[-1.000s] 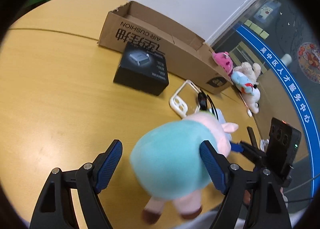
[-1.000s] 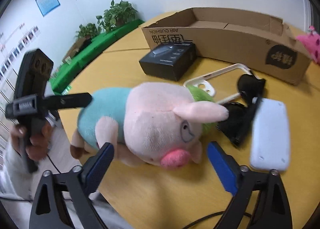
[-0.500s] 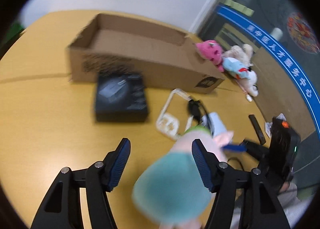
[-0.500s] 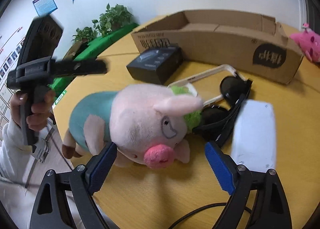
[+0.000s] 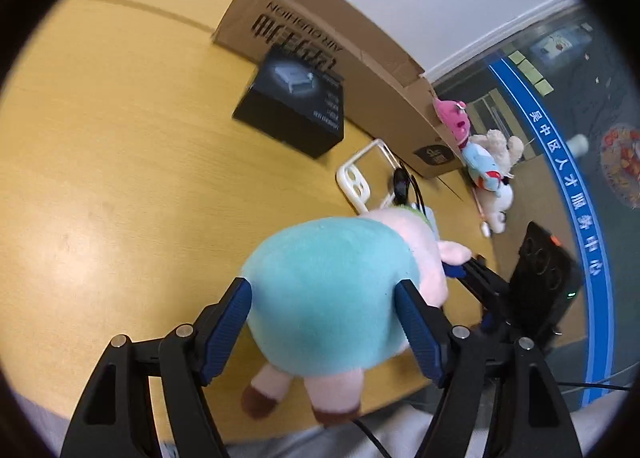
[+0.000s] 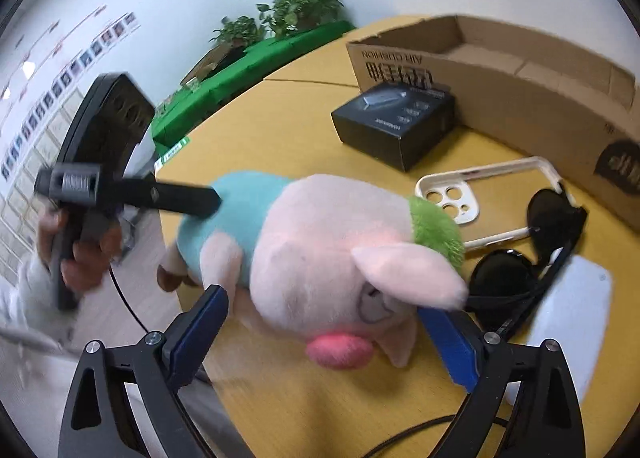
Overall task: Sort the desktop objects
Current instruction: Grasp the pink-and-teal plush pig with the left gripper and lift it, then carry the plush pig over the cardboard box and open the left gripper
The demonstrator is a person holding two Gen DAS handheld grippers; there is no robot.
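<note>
the plush pig (image 5: 332,294) lay on its side near the front edge of the counter (image 5: 120,186), rump toward the left gripper (image 5: 324,322) and snout toward the right gripper (image 6: 320,342). the left jaws sat against both sides of its blue body, grasping it or just about to; the plush did not look squashed, so the hold seemed light. the right jaws were spread, with the head between them, one pad under the ear and the other clear of the toy. to do this step well, the left jaws probably needed to clench until the stuffing gave, then lift straight up so the ear and green collar would not drag the sunglasses (image 6: 532,254) and phone case (image 6: 484,202) lying just beside the head. the open cardboard box (image 6: 520,70) at the back looked the likely place for it, with the small black box (image 6: 396,126) in front to be cleared on the way. compared with half a second earlier, the left gripper had dropped back down from a raised, blurred view, its jaws now narrower around the body, and the right gripper had pushed closer onto the head.
</note>
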